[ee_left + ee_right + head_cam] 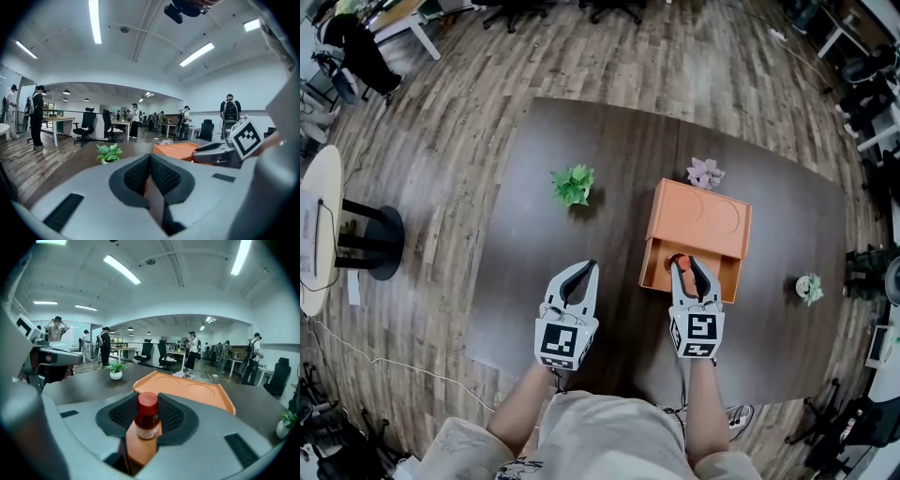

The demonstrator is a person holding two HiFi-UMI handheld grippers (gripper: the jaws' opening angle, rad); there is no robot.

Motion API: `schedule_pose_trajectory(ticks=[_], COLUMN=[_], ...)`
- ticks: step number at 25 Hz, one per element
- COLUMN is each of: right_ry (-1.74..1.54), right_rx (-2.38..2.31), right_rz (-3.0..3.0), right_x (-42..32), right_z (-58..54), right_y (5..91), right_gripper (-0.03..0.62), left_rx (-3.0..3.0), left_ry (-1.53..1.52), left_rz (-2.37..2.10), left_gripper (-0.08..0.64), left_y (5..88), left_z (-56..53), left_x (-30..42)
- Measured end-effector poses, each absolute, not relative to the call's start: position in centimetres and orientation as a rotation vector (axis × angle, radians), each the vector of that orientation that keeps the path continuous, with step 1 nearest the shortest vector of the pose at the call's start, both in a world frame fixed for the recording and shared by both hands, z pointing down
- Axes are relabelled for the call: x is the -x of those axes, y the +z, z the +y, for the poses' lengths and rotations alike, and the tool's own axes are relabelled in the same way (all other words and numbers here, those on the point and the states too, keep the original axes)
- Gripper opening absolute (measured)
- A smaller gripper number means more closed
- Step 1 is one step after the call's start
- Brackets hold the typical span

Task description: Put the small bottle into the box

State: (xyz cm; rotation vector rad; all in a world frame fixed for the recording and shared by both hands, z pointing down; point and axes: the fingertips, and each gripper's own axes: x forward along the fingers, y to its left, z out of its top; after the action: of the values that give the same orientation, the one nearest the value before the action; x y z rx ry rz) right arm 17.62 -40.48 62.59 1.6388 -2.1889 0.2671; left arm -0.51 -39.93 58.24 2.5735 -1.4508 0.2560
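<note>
The small bottle (pixel 148 414), amber with a red cap, stands upright between the pads of my right gripper (pixel 147 427), which is shut on it. In the head view this gripper (pixel 685 265) holds the bottle (pixel 678 262) at the near edge of the orange box (pixel 698 220), over its open compartment. The box's flat lid (pixel 187 392) with two round hollows spreads out just beyond the bottle. My left gripper (pixel 590 269) hovers over the dark table (pixel 525 309) to the left of the box. Its jaws (pixel 151 176) are shut with nothing between them.
A green leafy plant (pixel 573 185) sits left of the box, a pink one (pixel 705 172) behind it, and a small white-potted plant (pixel 809 289) to the right. A round white side table (pixel 319 225) stands on the floor at left. People and office chairs fill the room beyond.
</note>
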Motion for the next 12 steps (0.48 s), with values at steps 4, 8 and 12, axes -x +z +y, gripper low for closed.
schedule_pose_trajectory(ticks=[4, 8, 12], right_ry=[0.262, 0.26, 0.266], right_rx=[-1.644, -1.642, -1.64], right_rz=[-2.206, -2.214, -2.229], right_x=[-17.5, -17.4, -17.5], right_z=[-40.3, -40.3, -40.3], right_y=[62.6, 62.7, 62.9], right_gripper=[0.13, 0.13, 0.132], left_rx=[-2.582, -2.586, -2.608], left_ry=[0.263, 0.258, 0.273], left_rz=[-1.444, -1.439, -1.422], left_gripper=[0.003, 0.002, 0.002], left_y=[58.2, 58.1, 57.9], left_z=[-39.8, -39.6, -39.3], left_x=[0.4, 0.0, -0.5])
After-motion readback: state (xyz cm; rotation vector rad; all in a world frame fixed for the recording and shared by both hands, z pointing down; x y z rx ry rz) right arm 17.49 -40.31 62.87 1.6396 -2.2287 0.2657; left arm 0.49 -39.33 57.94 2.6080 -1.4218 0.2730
